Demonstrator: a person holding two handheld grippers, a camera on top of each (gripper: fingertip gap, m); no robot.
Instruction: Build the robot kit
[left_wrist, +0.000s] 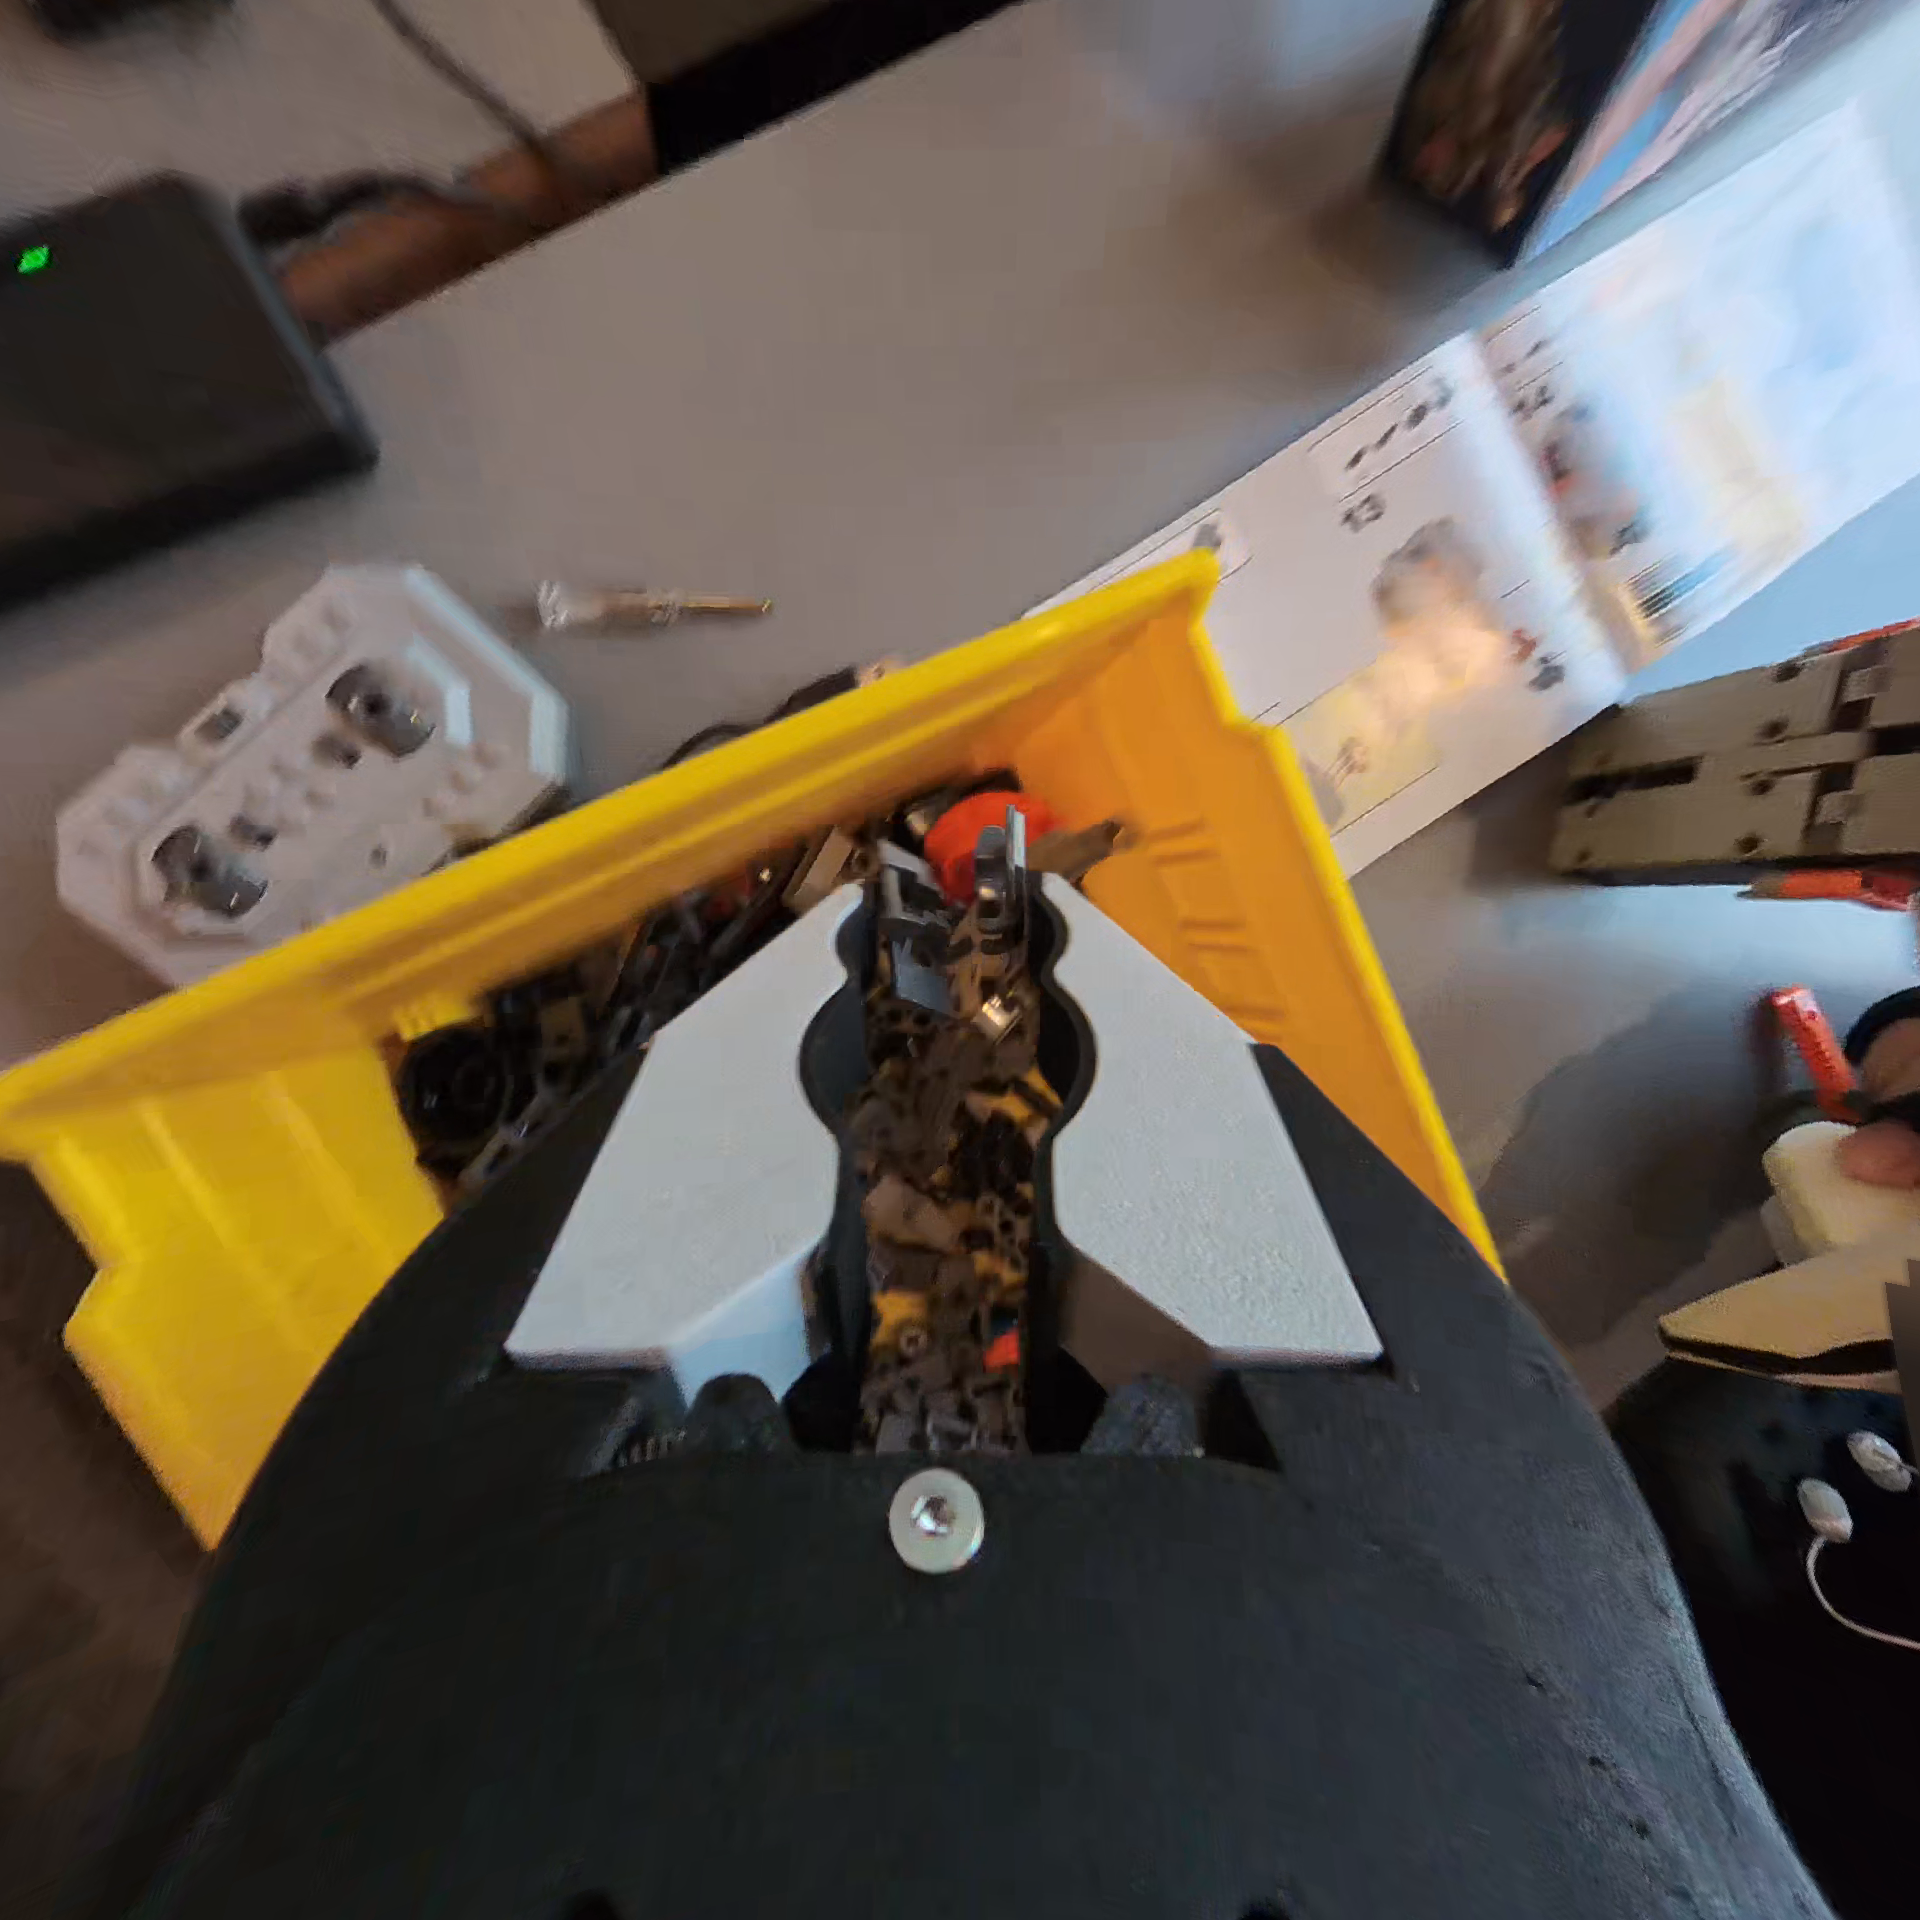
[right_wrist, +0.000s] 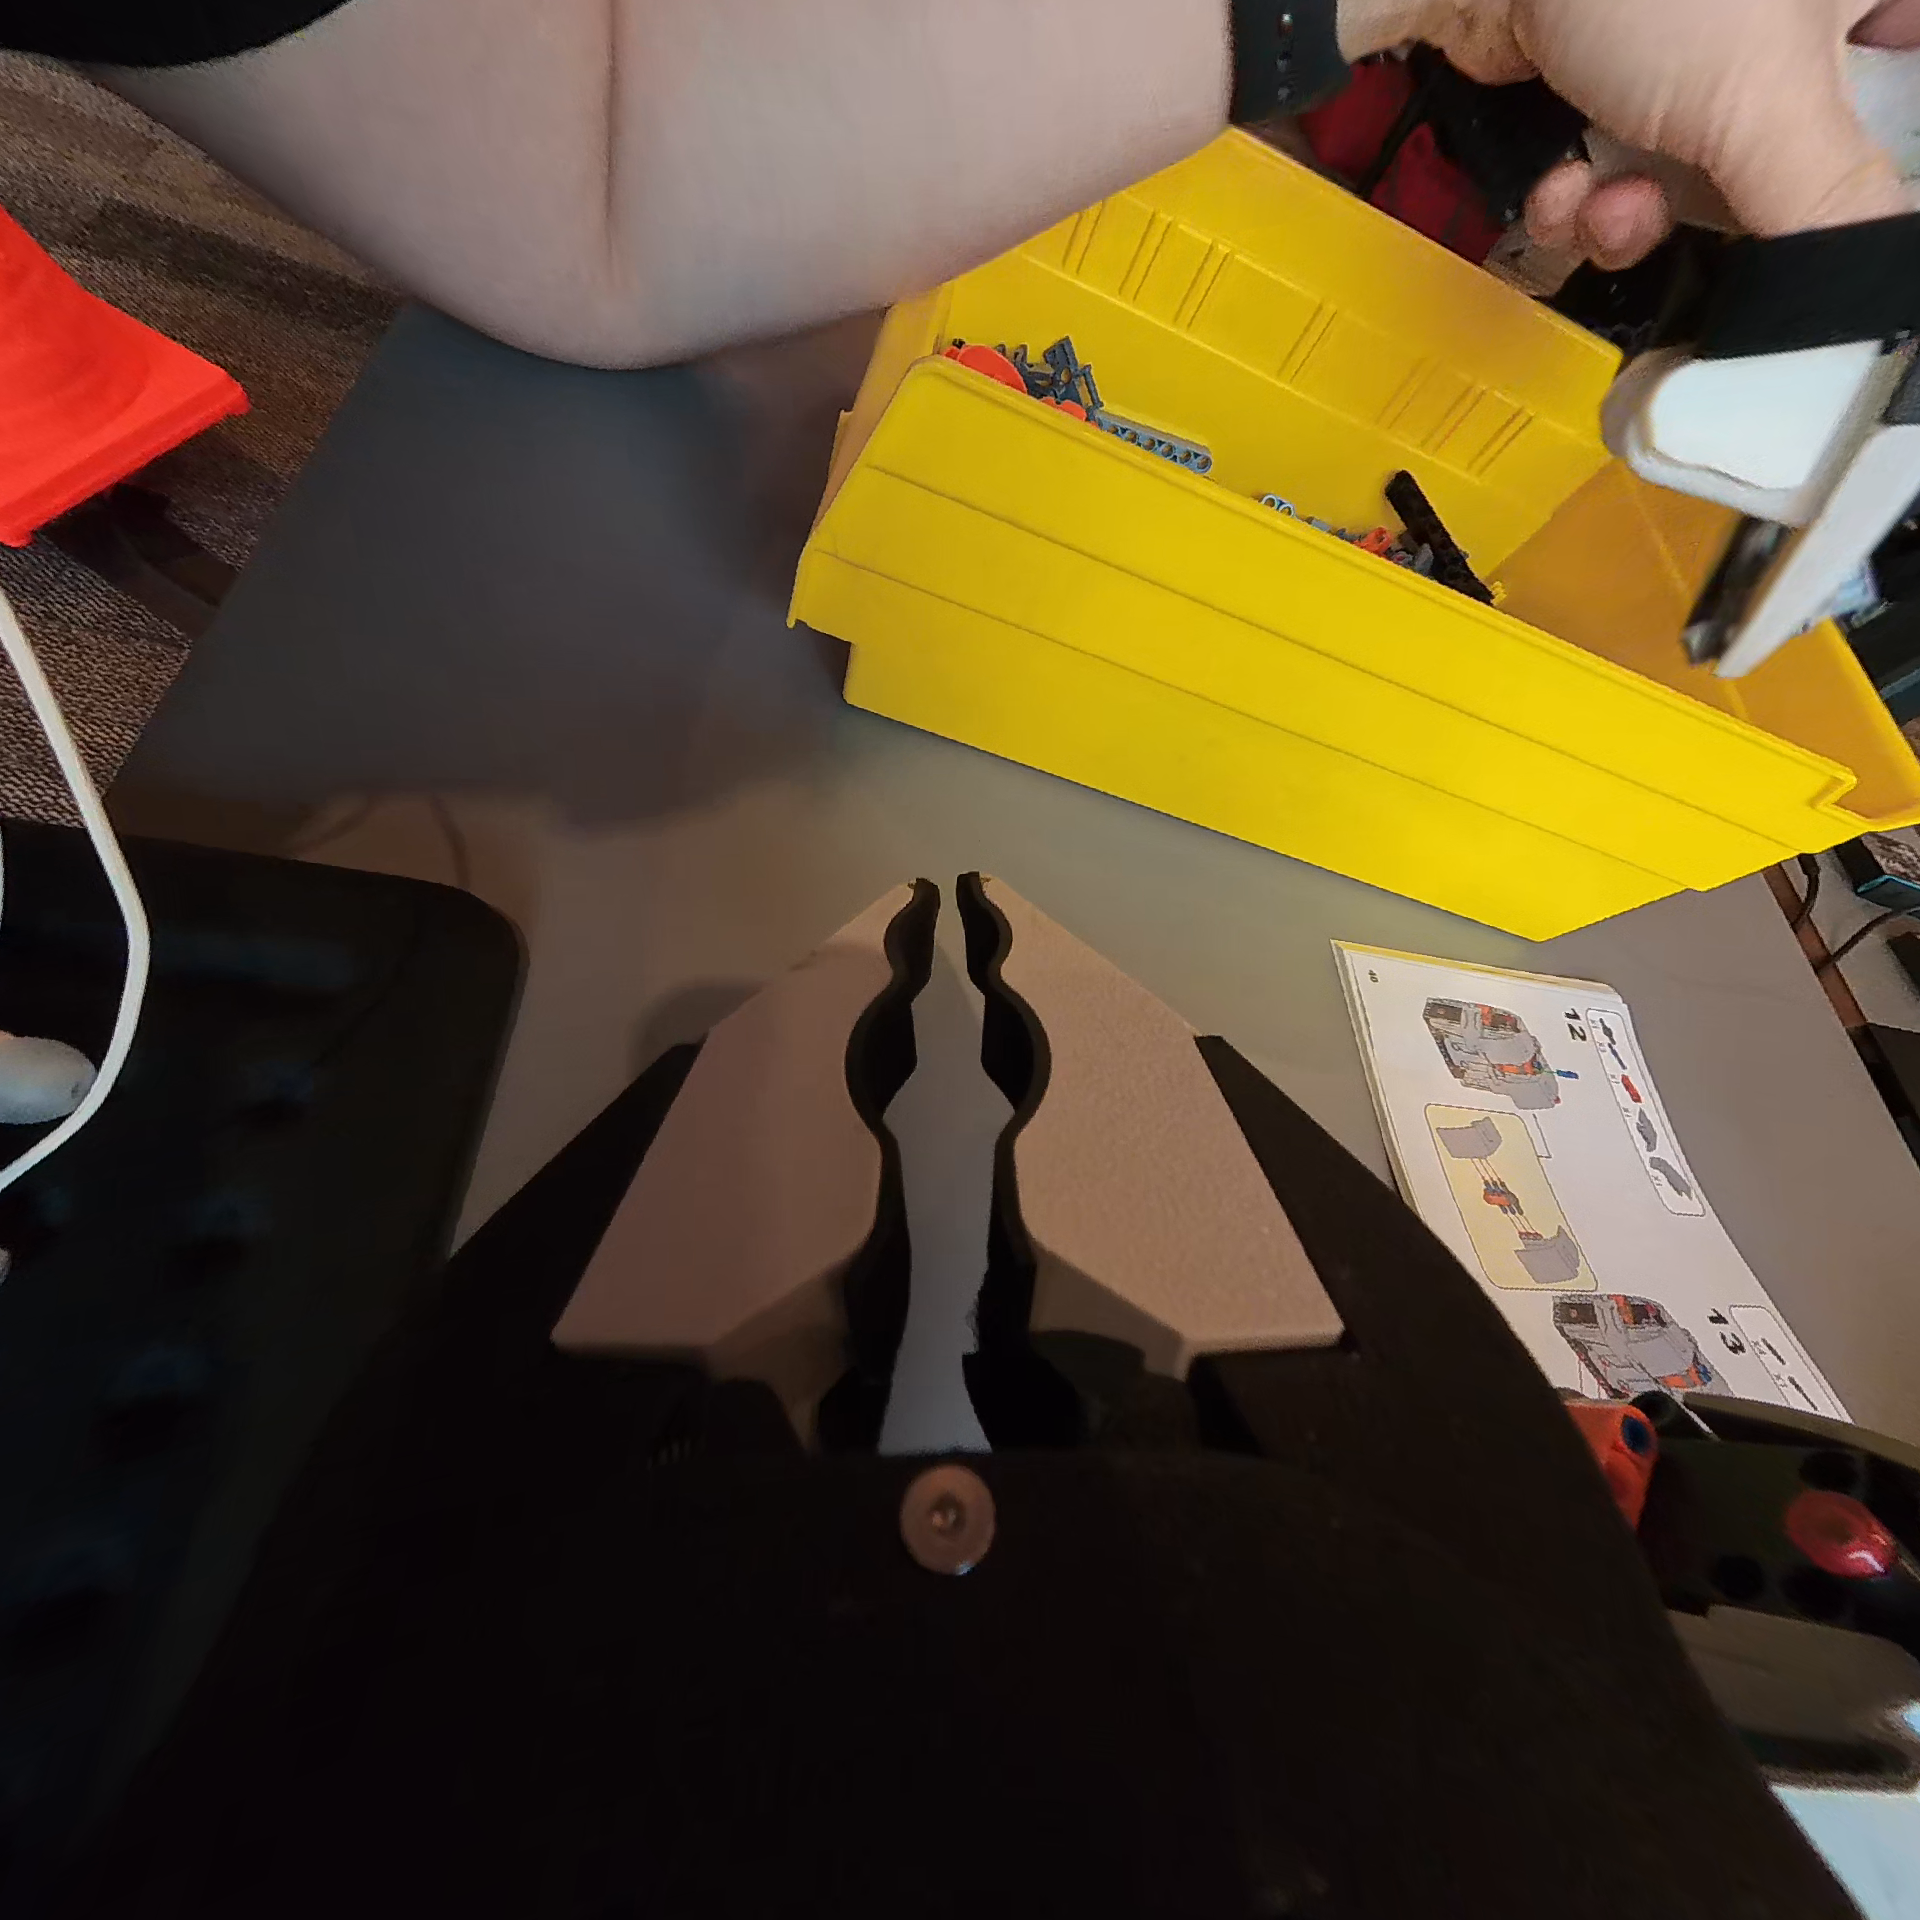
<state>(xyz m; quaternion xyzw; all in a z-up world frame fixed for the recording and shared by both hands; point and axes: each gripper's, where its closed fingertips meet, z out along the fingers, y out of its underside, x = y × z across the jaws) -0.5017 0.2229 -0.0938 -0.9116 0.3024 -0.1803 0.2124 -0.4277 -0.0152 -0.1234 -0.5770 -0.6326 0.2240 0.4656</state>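
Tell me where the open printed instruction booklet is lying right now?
The open printed instruction booklet lies flat on the grey table, on the right of the right wrist view, just in front of the yellow plastic bin of small building parts.

- left hand-held gripper (left_wrist: 951, 894) is angled downward, jaws nearly closed with a thin gap
- right hand-held gripper (right_wrist: 948, 883) sits low, jaws almost touching at the tips, nothing between them

Instruction booklet (right_wrist: 1538, 1174) lies open, bears printed step numbers beside build diagrams, plus a small page number at its corner. Nothing else legible.
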